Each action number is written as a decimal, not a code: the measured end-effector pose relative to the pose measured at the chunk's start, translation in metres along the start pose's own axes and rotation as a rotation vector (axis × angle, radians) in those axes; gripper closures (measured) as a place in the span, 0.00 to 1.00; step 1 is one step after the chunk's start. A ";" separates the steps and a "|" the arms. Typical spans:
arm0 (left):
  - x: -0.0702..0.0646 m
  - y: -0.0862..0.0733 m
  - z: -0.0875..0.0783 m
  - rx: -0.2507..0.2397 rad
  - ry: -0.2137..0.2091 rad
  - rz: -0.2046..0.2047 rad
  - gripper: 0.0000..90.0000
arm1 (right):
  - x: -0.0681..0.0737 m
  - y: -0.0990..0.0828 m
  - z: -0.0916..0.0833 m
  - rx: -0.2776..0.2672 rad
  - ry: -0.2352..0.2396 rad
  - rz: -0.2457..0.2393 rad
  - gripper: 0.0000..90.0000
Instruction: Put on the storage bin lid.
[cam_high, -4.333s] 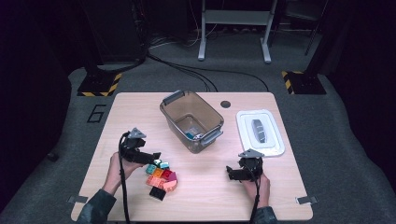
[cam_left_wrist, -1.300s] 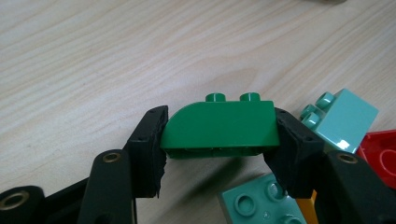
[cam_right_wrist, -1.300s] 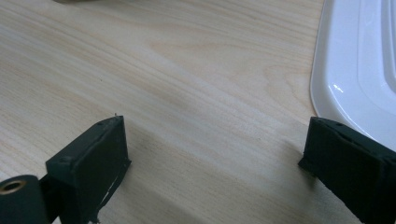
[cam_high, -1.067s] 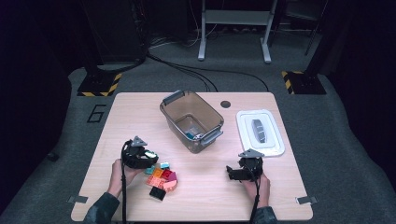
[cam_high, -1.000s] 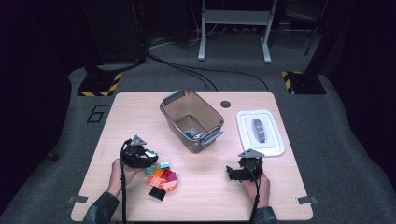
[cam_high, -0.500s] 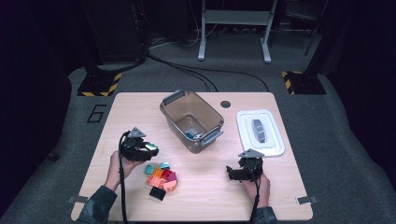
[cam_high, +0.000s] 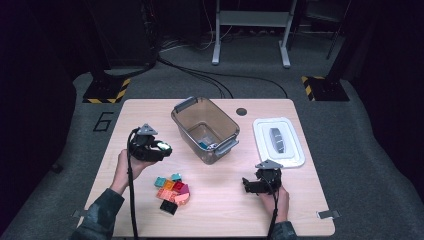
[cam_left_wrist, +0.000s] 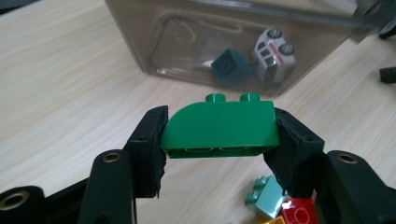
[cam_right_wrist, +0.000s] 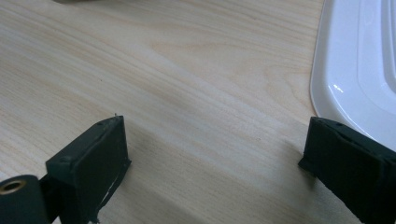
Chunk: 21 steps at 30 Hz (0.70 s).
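On a pale wood-grain tabletop (cam_high: 150, 115) ringed by grey carpet, black cables and yellow-and-black striped stand feet in a dim room, a person works two black grippers; the left gripper (cam_left_wrist: 219, 135) is clamped on a green curved-top plastic brick (cam_left_wrist: 219, 128), held clear of the table with its long axis spanning jaw to jaw and its two studs pointing away from the camera toward a smoky translucent plastic bin (cam_high: 205, 127); a dark teal block (cam_left_wrist: 229, 66) and a white toy car (cam_left_wrist: 273, 49) lie inside the bin; from above, the left gripper (cam_high: 161, 148) sits just left of the bin, above a cluster of loose coloured bricks (cam_high: 172, 190); the right gripper (cam_right_wrist: 215, 149) rests low with jaws spread wide and nothing between them, beside a white plastic lid (cam_right_wrist: 359, 70) at the table's right.
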<state>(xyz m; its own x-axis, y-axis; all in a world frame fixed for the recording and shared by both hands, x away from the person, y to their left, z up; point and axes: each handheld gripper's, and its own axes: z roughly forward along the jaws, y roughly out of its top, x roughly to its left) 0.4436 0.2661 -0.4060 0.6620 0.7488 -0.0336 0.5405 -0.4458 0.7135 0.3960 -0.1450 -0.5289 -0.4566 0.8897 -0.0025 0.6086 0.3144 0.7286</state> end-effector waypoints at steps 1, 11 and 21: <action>-0.001 0.004 -0.002 -0.009 0.003 0.000 0.48 | 0.000 0.000 0.000 -0.001 0.000 0.003 0.06; -0.006 0.042 -0.008 -0.033 0.000 0.031 0.48 | -0.001 0.000 0.000 0.003 0.003 -0.011 0.06; -0.016 0.075 -0.003 -0.038 -0.002 0.065 0.48 | -0.001 0.000 0.000 0.002 0.002 -0.008 0.06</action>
<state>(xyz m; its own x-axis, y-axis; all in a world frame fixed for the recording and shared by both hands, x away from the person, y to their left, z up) 0.4719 0.2220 -0.3493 0.6960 0.7180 0.0120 0.4762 -0.4740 0.7406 0.3960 -0.1456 -0.5288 -0.4626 0.8865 -0.0074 0.6061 0.3223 0.7271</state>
